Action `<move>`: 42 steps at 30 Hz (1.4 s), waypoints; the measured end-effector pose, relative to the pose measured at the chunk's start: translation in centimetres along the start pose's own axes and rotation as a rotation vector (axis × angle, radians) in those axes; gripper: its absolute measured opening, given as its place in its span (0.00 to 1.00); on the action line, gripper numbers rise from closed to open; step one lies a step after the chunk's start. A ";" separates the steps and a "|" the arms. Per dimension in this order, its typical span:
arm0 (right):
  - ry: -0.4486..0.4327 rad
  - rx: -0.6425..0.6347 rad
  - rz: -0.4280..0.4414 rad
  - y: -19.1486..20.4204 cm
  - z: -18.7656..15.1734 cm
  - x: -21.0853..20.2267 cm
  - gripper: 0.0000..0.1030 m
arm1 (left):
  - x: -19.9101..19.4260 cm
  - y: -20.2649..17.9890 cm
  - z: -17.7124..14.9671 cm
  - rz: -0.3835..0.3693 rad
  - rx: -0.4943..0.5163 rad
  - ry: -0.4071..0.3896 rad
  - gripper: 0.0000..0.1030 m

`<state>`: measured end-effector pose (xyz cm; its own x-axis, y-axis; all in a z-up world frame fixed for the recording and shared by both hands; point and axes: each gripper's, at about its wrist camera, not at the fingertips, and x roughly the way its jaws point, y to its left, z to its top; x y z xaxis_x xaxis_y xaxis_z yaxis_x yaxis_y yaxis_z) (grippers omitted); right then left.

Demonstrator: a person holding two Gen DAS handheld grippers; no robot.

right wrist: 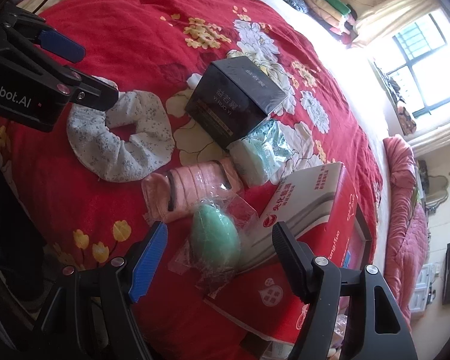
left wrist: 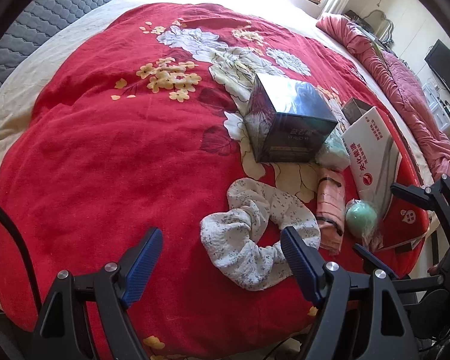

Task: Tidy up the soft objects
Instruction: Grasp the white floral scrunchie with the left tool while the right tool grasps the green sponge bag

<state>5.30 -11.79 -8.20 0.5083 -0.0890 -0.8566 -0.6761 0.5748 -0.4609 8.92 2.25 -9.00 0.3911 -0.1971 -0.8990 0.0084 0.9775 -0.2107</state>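
Note:
A white floral scrunchie (left wrist: pixel 249 240) (right wrist: pixel 120 138) lies on the red flowered bedspread (left wrist: pixel 105 150). Beside it lie a pink folded cloth (left wrist: pixel 331 210) (right wrist: pixel 192 189) in clear wrap, a green egg-shaped sponge (left wrist: pixel 361 217) (right wrist: pixel 216 240) in plastic, and a pale green packet (left wrist: pixel 333 151) (right wrist: pixel 261 156). My left gripper (left wrist: pixel 222 240) is open and empty, its right finger over the scrunchie's edge. My right gripper (right wrist: pixel 219 237) is open and empty, with the green sponge between its fingers.
A black box (left wrist: pixel 288 120) (right wrist: pixel 237 93) stands behind the soft things. A red and white carton (left wrist: pixel 375 156) (right wrist: pixel 312 207) lies at the right. A pink quilt (left wrist: pixel 405 90) runs along the bed's far edge. A window (right wrist: pixel 420 69) is bright beyond.

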 end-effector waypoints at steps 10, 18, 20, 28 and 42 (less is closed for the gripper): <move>0.057 -0.064 -0.060 0.6 0.1 2.7 0.72 | 2.5 0.2 0.5 0.014 0.019 0.043 0.78; 0.073 -0.070 -0.094 0.2 0.1 4.7 0.64 | 3.3 0.4 0.5 0.008 0.034 0.035 0.78; 0.076 -0.092 -0.101 0.4 0.0 5.2 0.59 | 3.4 0.2 0.5 0.017 0.043 0.030 0.78; 0.040 -0.054 -0.090 0.0 0.2 6.1 0.42 | 3.7 -0.6 0.3 0.045 0.074 0.017 0.74; -0.075 0.194 0.071 -3.1 0.0 3.1 0.39 | 3.5 -1.2 0.5 -0.064 0.085 0.005 0.20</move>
<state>9.00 -13.82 -9.37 0.5061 0.0138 -0.8623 -0.6000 0.7239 -0.3406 10.77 0.40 -11.71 0.3825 -0.2592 -0.8869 0.1112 0.9658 -0.2343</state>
